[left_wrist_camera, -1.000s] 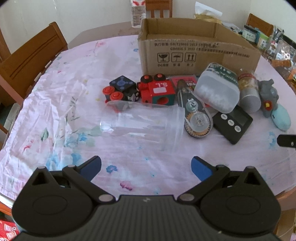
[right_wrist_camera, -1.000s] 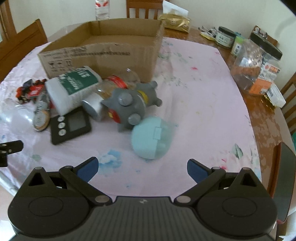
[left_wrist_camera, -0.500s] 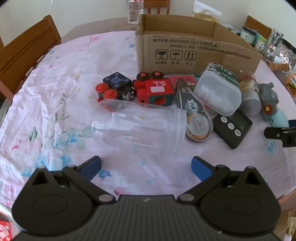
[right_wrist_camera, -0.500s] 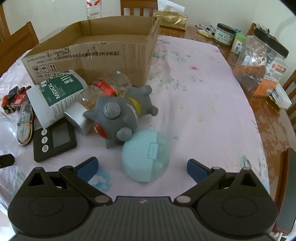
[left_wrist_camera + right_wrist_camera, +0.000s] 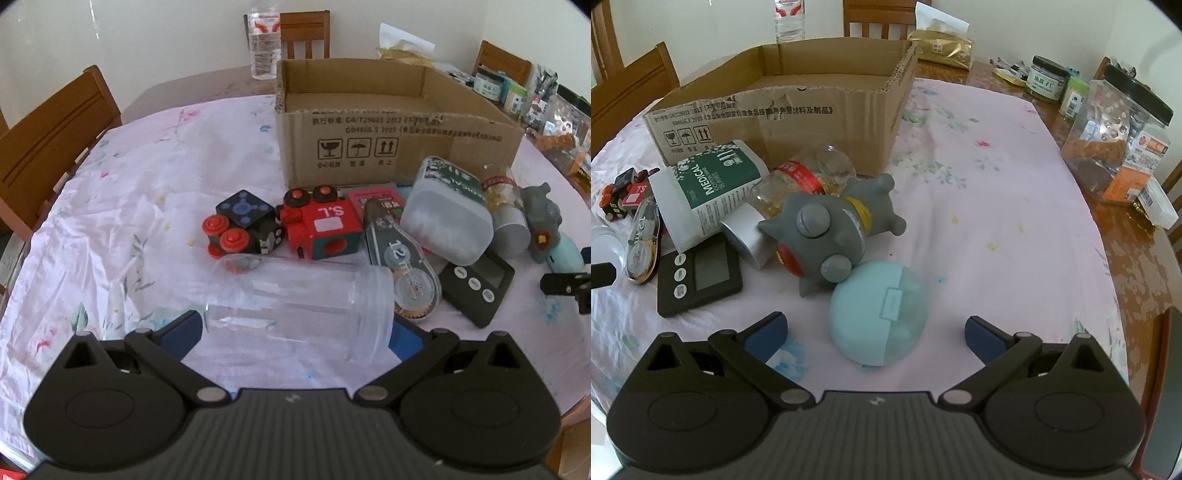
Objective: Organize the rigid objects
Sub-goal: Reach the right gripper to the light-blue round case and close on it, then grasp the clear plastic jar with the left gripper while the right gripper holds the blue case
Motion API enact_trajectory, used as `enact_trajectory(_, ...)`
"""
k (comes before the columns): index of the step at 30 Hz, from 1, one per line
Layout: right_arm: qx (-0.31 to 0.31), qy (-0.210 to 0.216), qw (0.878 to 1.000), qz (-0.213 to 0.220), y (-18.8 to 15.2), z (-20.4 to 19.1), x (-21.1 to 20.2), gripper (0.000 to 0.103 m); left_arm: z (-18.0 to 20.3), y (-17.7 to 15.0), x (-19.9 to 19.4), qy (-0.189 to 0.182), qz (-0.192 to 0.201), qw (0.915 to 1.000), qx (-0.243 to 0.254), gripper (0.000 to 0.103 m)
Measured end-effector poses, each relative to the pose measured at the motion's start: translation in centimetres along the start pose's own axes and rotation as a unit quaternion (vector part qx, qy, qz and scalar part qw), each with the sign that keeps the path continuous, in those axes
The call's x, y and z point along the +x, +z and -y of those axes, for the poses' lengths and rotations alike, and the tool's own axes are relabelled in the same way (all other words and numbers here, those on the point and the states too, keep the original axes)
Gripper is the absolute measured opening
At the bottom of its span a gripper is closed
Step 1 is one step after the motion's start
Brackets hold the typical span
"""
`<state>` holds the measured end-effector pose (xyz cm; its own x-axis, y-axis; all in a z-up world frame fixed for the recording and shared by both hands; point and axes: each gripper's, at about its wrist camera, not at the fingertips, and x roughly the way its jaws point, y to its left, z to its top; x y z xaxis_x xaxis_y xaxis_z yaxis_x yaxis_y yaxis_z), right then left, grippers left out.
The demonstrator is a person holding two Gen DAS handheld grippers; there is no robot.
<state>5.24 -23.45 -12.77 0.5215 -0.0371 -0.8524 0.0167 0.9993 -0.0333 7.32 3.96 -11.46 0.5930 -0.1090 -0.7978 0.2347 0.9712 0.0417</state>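
Now: left gripper (image 5: 295, 332) spread wide, empty | clear plastic jar (image 5: 299, 304) lies crosswise between its fingers | right gripper (image 5: 875, 330) equally wide, empty, straddling blue capsule (image 5: 877, 312).

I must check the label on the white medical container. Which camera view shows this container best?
The right wrist view: the white medical container lies on its side there, with the green label and the word MEDICAL facing the camera. The left wrist view shows mostly its plain white end, with the label foreshortened along the top.
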Motion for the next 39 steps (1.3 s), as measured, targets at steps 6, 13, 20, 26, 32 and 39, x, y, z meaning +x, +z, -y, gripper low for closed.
enact_trajectory(6,0.013,-0.010,1.000,-0.002,-0.1,1.2,-0.1,0.103,0.4,0.1,0.1,-0.007,0.001,0.9999,0.012,0.102)
enact_trajectory(13,-0.003,0.000,1.000,0.024,0.0,-0.4,-0.3,0.089,0.5,0.2,0.1,-0.005,0.001,0.9999,0.016,0.102)
enact_trajectory(20,-0.006,0.004,0.999,0.035,0.0,-0.8,-0.7,0.073,0.5,0.3,-0.1,-0.006,0.004,0.9998,0.018,0.102)
enact_trajectory(26,0.003,-0.002,0.999,0.036,0.0,-0.4,-1.0,0.060,0.6,0.3,-0.3,-0.009,0.008,0.9996,0.025,0.101)
enact_trajectory(32,0.013,-0.010,0.999,0.029,-0.2,-0.2,-1.3,0.060,0.7,0.5,-0.7,-0.007,0.012,0.9993,0.035,0.100)
enact_trajectory(39,0.032,-0.021,0.999,0.023,-0.1,-0.3,-1.2,0.061,0.8,1.0,-0.8,-0.008,0.013,0.9987,0.048,0.100)
